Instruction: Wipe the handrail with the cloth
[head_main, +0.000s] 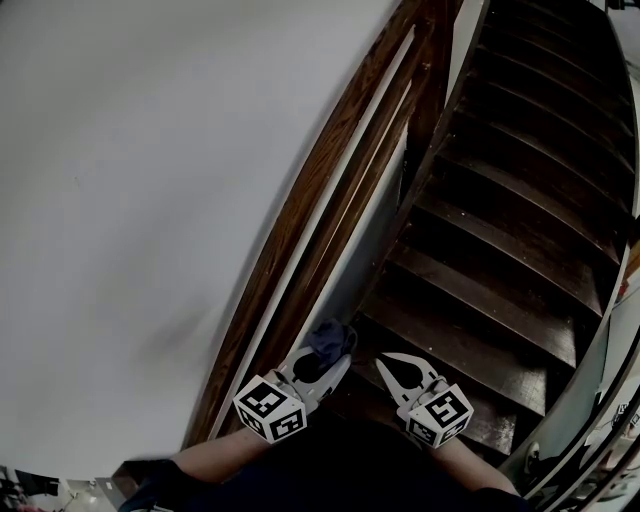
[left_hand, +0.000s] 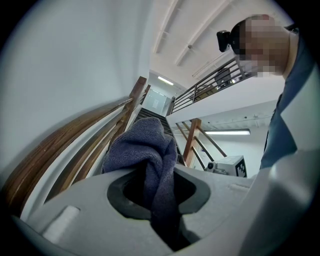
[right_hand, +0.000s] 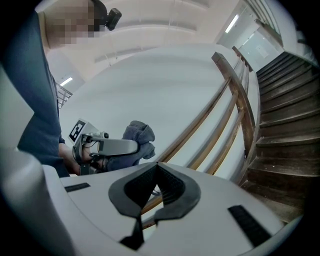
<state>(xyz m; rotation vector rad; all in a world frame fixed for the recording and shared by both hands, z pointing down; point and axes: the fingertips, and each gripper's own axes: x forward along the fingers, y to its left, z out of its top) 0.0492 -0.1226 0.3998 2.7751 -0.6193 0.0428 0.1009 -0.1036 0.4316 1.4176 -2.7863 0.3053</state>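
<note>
The dark wooden handrail (head_main: 300, 215) climbs from lower left to upper right along the white wall. A blue-grey cloth (head_main: 328, 340) is bunched up in my left gripper (head_main: 335, 357), which is shut on it just right of the rail's lower end, not touching the wood. In the left gripper view the cloth (left_hand: 145, 150) bulges out between the jaws, with the handrail (left_hand: 65, 142) to the left. My right gripper (head_main: 384, 358) hovers over the lowest steps, shut and empty. Its view shows the tips (right_hand: 156, 164) met, the cloth (right_hand: 138, 132) and the handrail (right_hand: 215, 102).
Dark wooden stairs (head_main: 520, 200) rise to the upper right, with lower rails and a newel post (head_main: 432, 90) between them and the wall (head_main: 150, 150). A second railing edges the stairs at the far right (head_main: 610, 330).
</note>
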